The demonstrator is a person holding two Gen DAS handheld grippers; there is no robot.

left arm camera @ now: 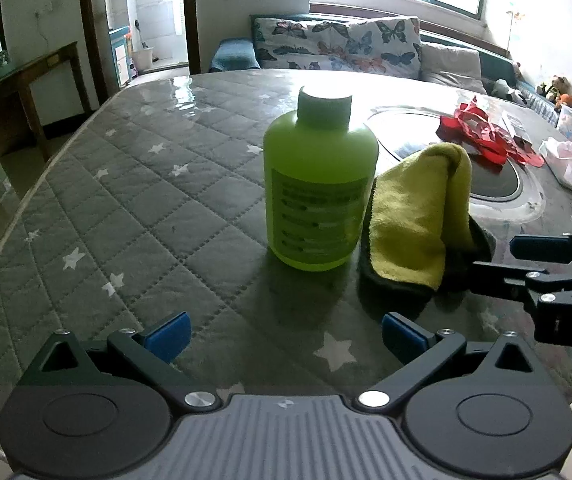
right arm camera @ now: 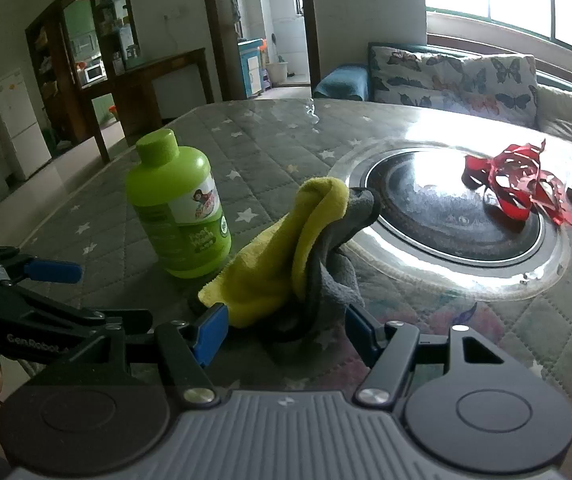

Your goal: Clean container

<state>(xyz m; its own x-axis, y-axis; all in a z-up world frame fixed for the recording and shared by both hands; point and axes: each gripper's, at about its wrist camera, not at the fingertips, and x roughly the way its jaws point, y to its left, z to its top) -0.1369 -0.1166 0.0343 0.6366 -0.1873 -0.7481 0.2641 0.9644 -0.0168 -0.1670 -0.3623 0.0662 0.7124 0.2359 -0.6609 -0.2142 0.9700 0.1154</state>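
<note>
A green bottle (left arm camera: 319, 192) with a pale green cap stands upright on the quilted table cover; it also shows in the right wrist view (right arm camera: 180, 212). Just right of it a yellow and grey cloth (left arm camera: 417, 216) is bunched up into a peak. My right gripper (right arm camera: 286, 330) has the near end of the cloth (right arm camera: 286, 256) between its blue pads, which touch it on both sides. In the left wrist view the right gripper (left arm camera: 497, 260) comes in from the right edge. My left gripper (left arm camera: 284, 336) is wide open and empty, a short way in front of the bottle.
A round dark glass plate (right arm camera: 453, 208) is set into the table behind the cloth, with red cut paper (right arm camera: 525, 184) on it. White bags (left arm camera: 569, 164) lie at the far right. A sofa with butterfly cushions (left arm camera: 337, 44) stands beyond the table.
</note>
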